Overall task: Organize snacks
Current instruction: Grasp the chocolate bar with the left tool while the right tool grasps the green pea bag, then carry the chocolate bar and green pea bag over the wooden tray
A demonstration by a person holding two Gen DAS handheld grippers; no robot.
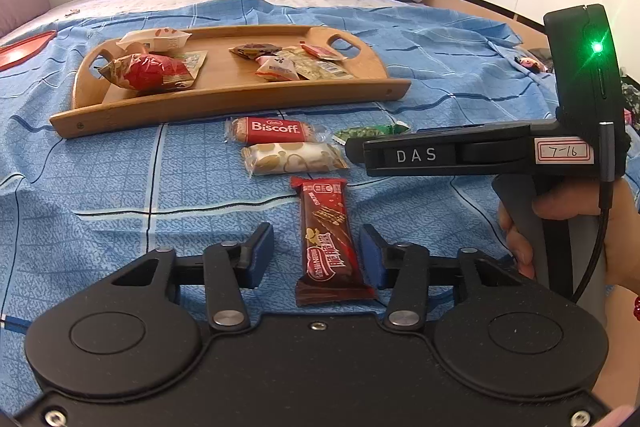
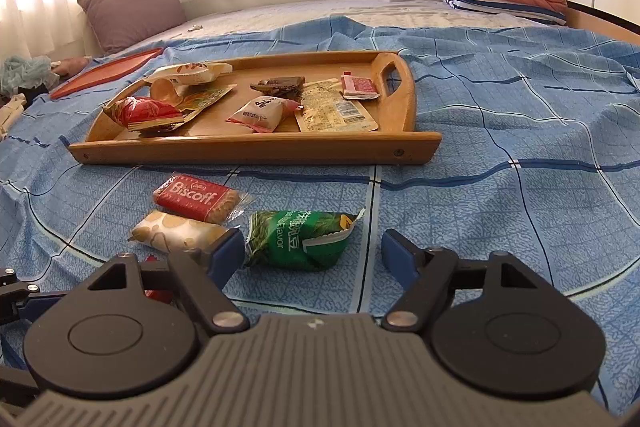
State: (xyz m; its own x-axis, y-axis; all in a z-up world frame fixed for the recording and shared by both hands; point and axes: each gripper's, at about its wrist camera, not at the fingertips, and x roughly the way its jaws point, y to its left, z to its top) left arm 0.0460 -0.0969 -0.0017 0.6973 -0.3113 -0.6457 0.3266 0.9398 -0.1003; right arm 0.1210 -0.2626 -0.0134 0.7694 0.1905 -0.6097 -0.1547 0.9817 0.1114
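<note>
In the left wrist view, the left tool (image 1: 316,251) straddles a glossy brown wafer bar (image 1: 330,243) lying flat on the blue checked bedsheet (image 1: 120,187); its blue pads stand narrow, the right one at the wrapper's edge, the left one apart, so nothing is gripped yet. The step looks like a pick-up: pinch fully, then lift toward the smooth wooden tray (image 1: 224,99) beyond. In the right wrist view, the right tool (image 2: 312,253) stands wide around a crinkly green packet (image 2: 300,241), untouched; it needs to sink and pinch.
</note>
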